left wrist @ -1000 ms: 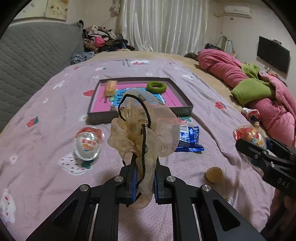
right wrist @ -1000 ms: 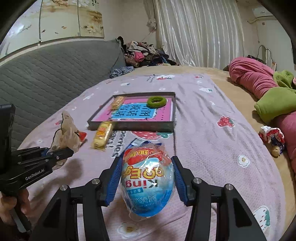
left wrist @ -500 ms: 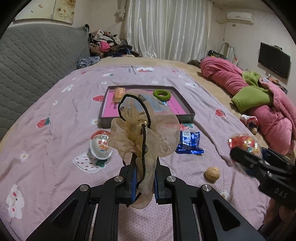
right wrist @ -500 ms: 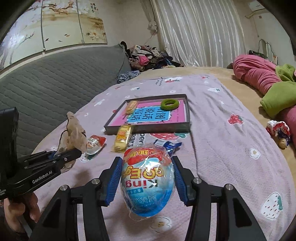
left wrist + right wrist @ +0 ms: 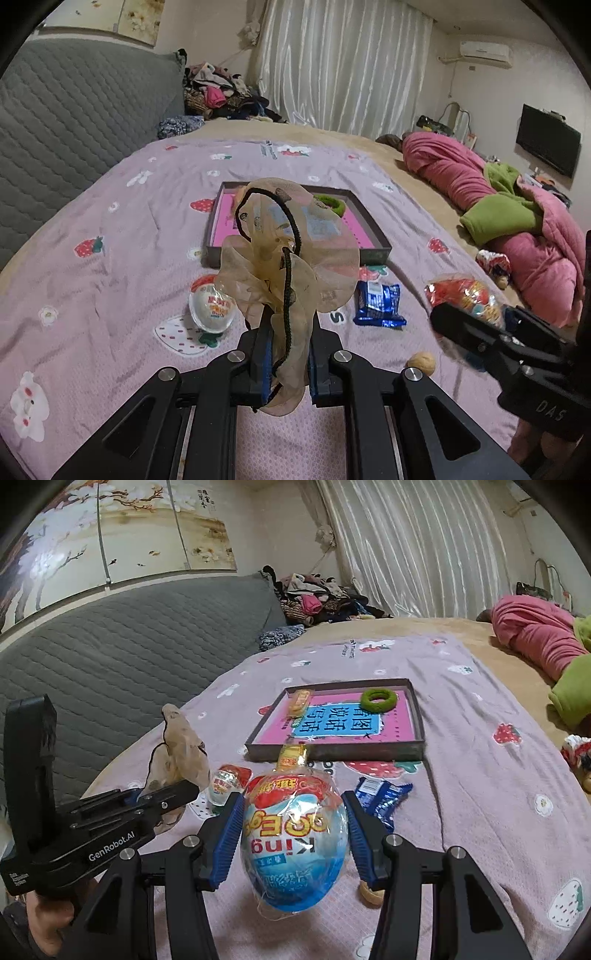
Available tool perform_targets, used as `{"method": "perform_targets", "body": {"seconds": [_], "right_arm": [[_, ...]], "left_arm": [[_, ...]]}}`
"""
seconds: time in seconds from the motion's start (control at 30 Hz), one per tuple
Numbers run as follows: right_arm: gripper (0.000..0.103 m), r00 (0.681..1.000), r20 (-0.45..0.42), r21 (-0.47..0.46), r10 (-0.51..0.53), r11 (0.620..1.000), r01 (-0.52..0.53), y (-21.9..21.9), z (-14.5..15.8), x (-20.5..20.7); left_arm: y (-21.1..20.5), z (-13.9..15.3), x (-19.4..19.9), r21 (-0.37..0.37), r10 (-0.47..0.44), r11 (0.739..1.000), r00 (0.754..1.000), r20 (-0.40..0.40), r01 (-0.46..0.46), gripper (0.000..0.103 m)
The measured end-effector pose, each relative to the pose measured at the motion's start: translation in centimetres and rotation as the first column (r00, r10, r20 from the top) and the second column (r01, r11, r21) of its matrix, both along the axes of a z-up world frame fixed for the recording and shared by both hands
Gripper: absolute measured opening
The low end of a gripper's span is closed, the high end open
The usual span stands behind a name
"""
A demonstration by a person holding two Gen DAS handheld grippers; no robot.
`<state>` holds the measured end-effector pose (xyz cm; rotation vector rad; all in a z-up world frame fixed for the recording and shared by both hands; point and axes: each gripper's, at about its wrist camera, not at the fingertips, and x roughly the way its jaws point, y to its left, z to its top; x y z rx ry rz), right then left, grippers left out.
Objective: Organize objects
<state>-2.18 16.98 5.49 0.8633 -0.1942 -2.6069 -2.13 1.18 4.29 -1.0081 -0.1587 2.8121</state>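
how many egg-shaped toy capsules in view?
2. One wrapped egg sits gripped in the right tool; a smaller clear egg lies on the bedspread, short of the tray. None seems hidden.

"GenRobot.AI" on the left tongs point(image 5: 168, 794), "DAS" on the right tongs point(image 5: 469, 325).
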Motion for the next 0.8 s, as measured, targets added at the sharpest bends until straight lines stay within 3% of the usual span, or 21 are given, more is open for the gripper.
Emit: {"method": "perform_targets", "body": {"seconds": [0.33,0.8], "right_arm": [[0.053,0.997,-0.066,-0.040,0.026,0.999,-0.029,-1.1,2.5,-0.4],[0.053,0.990,-0.133,-0.036,0.042,0.998,-0.047,0.0,6.3,-3.0]], "left_arm": [[-0.4,1.5,0.0,0.009,0.018,1.000,0.999,-0.040,-0.017,0.015],[-0.7,4.9,-2.9,-0.011,0.032,0.999,0.997,-0.068,-0.032,0.015]]}}
